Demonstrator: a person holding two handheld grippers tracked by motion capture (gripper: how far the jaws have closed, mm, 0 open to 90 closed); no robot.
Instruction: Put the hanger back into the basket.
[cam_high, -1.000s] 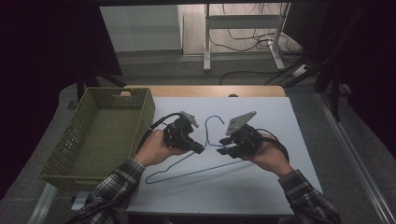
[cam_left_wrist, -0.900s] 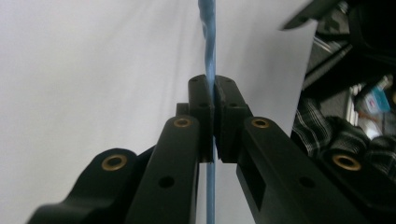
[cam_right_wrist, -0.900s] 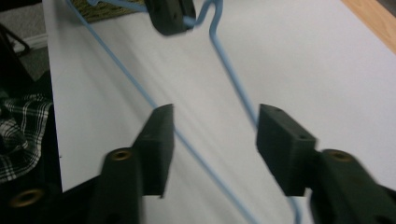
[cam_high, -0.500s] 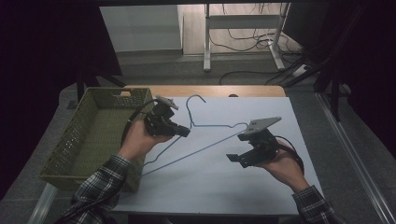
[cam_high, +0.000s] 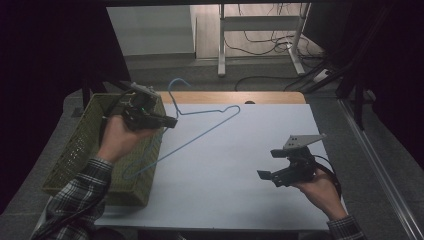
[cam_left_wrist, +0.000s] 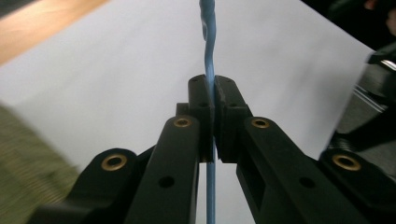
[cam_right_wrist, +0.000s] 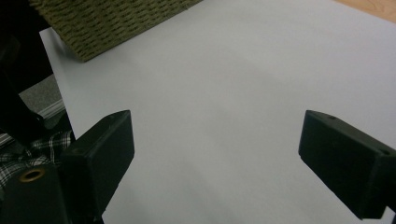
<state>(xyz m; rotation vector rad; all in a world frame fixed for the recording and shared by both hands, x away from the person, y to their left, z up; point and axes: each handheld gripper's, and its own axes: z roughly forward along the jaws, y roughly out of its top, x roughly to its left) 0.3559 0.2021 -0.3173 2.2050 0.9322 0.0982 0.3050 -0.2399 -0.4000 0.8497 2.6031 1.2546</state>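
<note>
Jaws first: nearest us, the right gripper (cam_high: 272, 175) has its jaws spread wide with nothing between them, hovering low over the pale sheet (cam_high: 240, 165) that covers the bench. Farther off, we see the left gripper (cam_high: 167, 121) with its jaws closed tight on the wire of the blue hanger (cam_high: 200, 136); in the left gripper view the thin blue wire runs straight up through the pinch. The hanger hangs tilted, its lower corner over the green woven basket (cam_high: 75, 155), its hook toward the far edge of the bench. We judge the step in hand to be carrying the hanger to the basket. Next, we would lower it inside and part the jaws.
</note>
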